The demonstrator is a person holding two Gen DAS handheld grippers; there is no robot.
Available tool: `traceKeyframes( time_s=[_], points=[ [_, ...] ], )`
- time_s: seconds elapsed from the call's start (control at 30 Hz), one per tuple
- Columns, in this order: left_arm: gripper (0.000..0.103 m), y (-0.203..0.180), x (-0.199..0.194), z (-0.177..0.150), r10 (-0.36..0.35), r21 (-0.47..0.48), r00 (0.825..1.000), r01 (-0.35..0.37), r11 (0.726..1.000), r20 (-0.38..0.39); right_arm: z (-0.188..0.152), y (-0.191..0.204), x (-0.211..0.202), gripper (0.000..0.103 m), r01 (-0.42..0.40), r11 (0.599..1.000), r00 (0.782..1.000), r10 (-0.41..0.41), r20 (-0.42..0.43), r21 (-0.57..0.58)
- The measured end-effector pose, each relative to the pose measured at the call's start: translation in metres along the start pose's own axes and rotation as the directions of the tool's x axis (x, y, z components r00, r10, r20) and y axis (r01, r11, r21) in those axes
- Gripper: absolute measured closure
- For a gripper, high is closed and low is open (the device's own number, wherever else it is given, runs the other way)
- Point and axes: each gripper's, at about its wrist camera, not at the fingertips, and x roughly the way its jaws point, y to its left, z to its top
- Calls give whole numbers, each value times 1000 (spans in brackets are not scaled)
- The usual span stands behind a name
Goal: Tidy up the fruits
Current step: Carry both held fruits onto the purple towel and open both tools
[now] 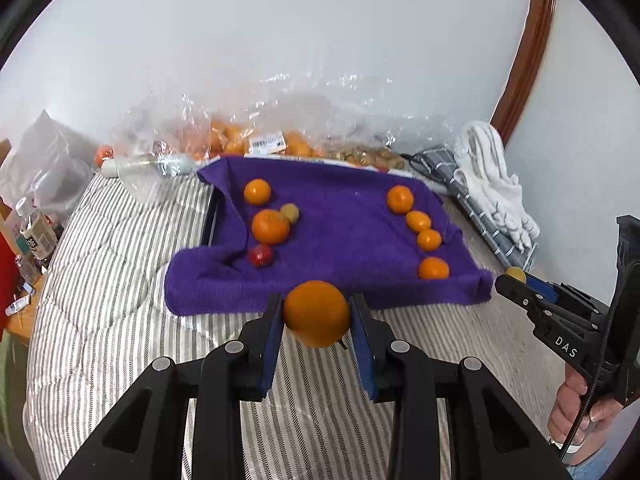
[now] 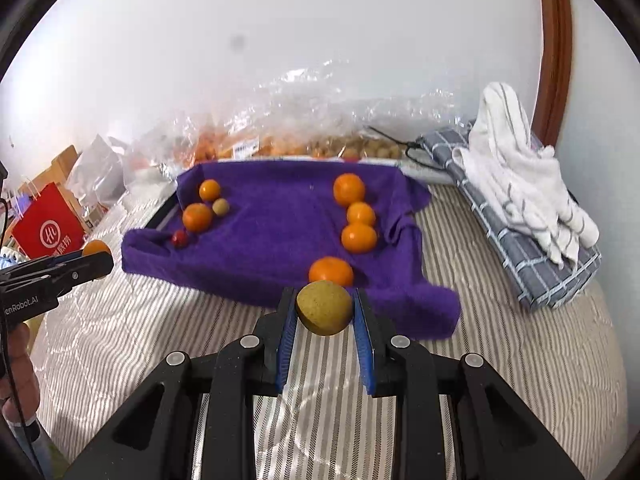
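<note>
Orange mandarin (image 1: 316,312) sits pinched in the left gripper (image 1: 317,316); the right gripper (image 2: 325,309) clamps a yellow-brown longan (image 2: 324,307). Carry both level over the purple towel (image 2: 280,216), setting each beside its own kind.

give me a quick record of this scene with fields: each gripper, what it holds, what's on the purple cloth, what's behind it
left gripper: shut on an orange, held clear of the bed
right gripper: shut on a yellow-brown fruit
purple cloth: spread on the striped bedding
cloth, right side: row of four oranges
cloth, left side: two oranges, one small yellow-brown fruit, one small red fruit
behind cloth: clear plastic bags of fruit against the wall
far right: white towel on a checked cloth
</note>
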Motion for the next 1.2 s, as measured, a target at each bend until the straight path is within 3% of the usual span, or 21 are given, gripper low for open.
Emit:
traceKeyframes(
  time_s=[0.33, 0.57, 0.83, 1.03, 1.2],
  points=[
    [72, 14, -11, 23, 4, -44, 1000, -3, 999, 30, 35, -10, -17, 75, 20, 1000, 998, -20, 56, -1],
    [72, 30, -4, 38, 30, -68, 999, -28, 997, 30, 60, -15, -4, 75, -6, 1000, 998, 5, 68, 19],
    [72, 51, 27, 45, 43, -98, 999, -45, 994, -20, 67, -4, 63, 75, -61, 998, 998, 61, -25, 11],
    [72, 55, 51, 42, 50, -87, 996, -56, 995, -71, 59, -3, 124, 75, -93, 996, 986, 94, -134, 18],
    [72, 58, 69, 41, 37, -95, 994, -47, 994, -104, 54, 2, 148, 75, -108, 994, 979, 106, -176, -1]
  ],
)
